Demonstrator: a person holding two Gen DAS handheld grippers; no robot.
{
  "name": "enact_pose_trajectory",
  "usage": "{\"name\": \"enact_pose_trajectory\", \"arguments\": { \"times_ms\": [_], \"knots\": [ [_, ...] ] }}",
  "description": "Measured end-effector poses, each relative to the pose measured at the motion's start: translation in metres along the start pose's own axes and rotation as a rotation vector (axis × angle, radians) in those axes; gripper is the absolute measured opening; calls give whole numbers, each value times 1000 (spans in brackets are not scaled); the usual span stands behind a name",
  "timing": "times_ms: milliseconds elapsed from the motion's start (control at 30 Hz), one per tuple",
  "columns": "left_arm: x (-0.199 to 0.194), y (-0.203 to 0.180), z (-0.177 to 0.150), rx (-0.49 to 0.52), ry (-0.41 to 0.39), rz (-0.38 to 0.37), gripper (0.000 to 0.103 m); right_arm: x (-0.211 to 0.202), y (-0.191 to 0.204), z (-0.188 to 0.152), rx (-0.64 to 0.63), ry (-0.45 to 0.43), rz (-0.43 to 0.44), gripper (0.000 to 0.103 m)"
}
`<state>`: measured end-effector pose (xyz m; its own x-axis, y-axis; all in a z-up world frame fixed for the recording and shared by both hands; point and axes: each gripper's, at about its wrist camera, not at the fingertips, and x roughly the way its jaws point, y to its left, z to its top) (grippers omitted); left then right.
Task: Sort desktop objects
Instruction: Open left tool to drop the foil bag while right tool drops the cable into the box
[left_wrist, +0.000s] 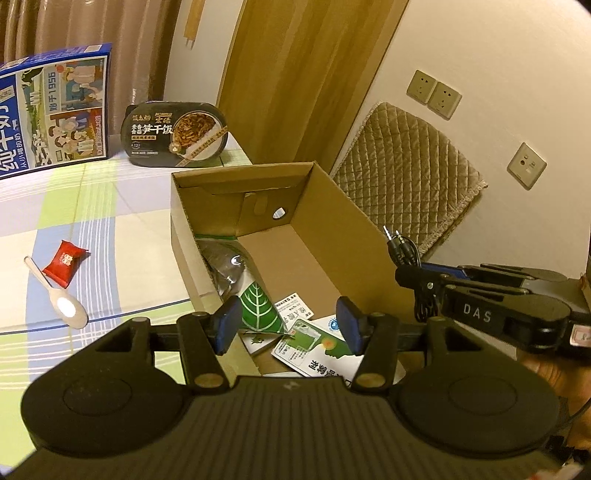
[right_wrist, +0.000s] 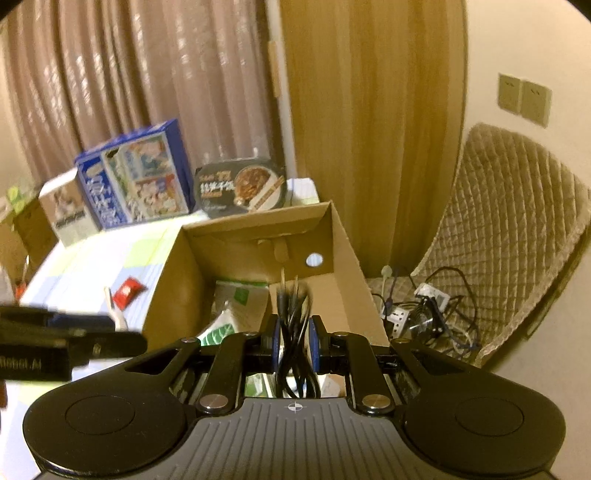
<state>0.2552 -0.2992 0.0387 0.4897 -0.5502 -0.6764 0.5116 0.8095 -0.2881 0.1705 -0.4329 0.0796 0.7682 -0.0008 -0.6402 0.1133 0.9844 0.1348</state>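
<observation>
Left wrist view. Landmark: box (left_wrist: 295, 236), open-topped cardboard, on the desk (left_wrist: 110, 229).
- Left hand-held gripper (left_wrist: 288, 326): spread, empty, above the box's near end.
- Inside the box: a leaf-print pouch (left_wrist: 258, 306), paper packets (left_wrist: 317, 343).
- Left of the box: red sachet (left_wrist: 64, 262), white spoon (left_wrist: 62, 301) touching it.
- Behind the box: black meal tray (left_wrist: 177, 134), blue carton (left_wrist: 51, 110).
- Right of the box: right hand-held gripper (left_wrist: 406, 275), carrying a black cable (left_wrist: 402, 254).

Right wrist view.
- Right hand-held gripper (right_wrist: 294, 343): pinching the cable (right_wrist: 293, 332) around its bundled middle, plugs pointing forward over the box (right_wrist: 266, 251).
- Sachet (right_wrist: 127, 290) left of the box.

Handling, judged: the cable is light, limp and springy; loops may slip or snag the box wall, so the hold belongs on the bundle's middle. Sachet light, crinkly; take its flat body.
</observation>
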Motion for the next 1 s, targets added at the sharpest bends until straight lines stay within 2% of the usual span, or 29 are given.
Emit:
{"name": "enact_pose_trajectory", "arguments": {
  "times_ms": [33,100,133,600,767,1000],
  "knots": [
    [0,1,0,-1,1,2,52,1,-3,0,23,5,7,19],
    [-1,4,-1,-1,1,10,54,1,-7,1,56,6,16,50],
    [-1,5,-2,-1,1,14,56,0,-9,0,60,1,17,52],
    [-14,16,-11,-9,1,42,62,-18,-11,-8,55,10,-4,53],
    [-25,17,-14,1,-4,62,68,-26,-3,-8,52,8,4,54],
    [-44,19,-16,15,-11,85,78,-37,12,-8,35,0,13,64]
  ]
}}
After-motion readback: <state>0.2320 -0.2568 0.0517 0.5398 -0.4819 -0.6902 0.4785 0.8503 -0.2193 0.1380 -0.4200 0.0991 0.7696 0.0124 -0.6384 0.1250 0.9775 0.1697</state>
